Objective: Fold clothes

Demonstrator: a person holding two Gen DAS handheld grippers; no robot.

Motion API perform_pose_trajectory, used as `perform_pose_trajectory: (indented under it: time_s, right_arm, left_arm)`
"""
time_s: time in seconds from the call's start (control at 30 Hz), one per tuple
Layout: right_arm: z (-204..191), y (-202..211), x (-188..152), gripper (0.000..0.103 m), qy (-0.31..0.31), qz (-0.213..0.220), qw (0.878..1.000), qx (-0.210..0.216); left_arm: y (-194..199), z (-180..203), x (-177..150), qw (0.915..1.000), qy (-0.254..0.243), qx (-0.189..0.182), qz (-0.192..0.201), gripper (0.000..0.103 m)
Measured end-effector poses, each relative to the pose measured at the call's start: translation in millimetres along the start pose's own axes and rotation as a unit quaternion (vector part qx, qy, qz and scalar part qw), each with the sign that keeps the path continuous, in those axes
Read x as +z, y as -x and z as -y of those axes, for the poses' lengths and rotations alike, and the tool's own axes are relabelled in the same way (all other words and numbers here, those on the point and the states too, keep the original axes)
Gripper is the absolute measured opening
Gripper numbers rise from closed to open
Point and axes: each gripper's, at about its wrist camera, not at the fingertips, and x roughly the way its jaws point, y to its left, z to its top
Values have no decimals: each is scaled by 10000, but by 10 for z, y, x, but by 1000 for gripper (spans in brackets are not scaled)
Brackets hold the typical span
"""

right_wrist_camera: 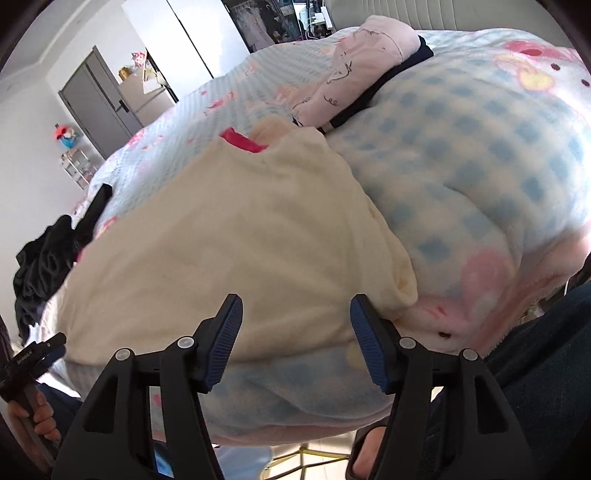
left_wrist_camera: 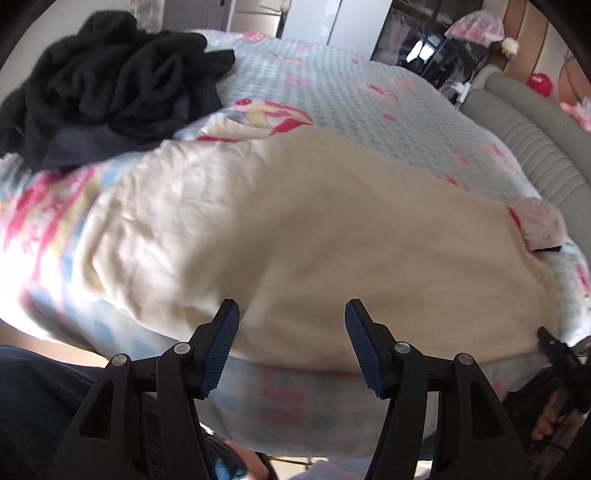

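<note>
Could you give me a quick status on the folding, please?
Both tongs, left and right, open, empty. Cream garment flat on bed. Black pile clear of it.

Soft cloth all round, hard plastic up front.
Cream garment (left_wrist_camera: 314, 229): matt, creased cotton; checked blanket (right_wrist_camera: 480, 155): fuzzy fleece; left claw (left_wrist_camera: 291, 347): matt black plastic, ribbed blue pads (left_wrist_camera: 221, 347).

A grey door (right_wrist_camera: 96, 99) (shut) stands beyond the padded headboard (left_wrist_camera: 532, 140) and white wardrobe (left_wrist_camera: 332, 26).
</note>
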Motion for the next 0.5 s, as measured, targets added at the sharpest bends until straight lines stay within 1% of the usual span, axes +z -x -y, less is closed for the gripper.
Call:
perform_pose_trajectory:
  time_s: [0.07, 0.13, 0.2, 0.3, 0.43, 0.5]
  right_arm:
    - [43, 20, 1, 60, -16, 19, 10000, -40]
    - [100, 47, 2, 58, -73, 27, 10000, -41]
    - [157, 59, 19, 55, -229, 32, 9997, 35]
    - [213, 58, 44, 53, -426, 55, 9990, 128]
    - [206, 62, 118, 52, -548, 154, 9983, 102]
    - [223, 99, 132, 51, -592, 220, 9980, 71]
  left_arm:
    - [12, -37, -1, 9997, -4, 256, 52, 62]
    - [29, -217, 42, 9986, 315, 423, 86, 61]
    - [71, -371, 75, 9968, 663, 435, 143, 60]
    - [134, -482, 95, 9939, 954, 465, 306, 56]
    - [175, -468, 95, 9899, 890, 974, 513, 56]
    - [196, -513, 85, 9898, 1013, 849, 526, 56]
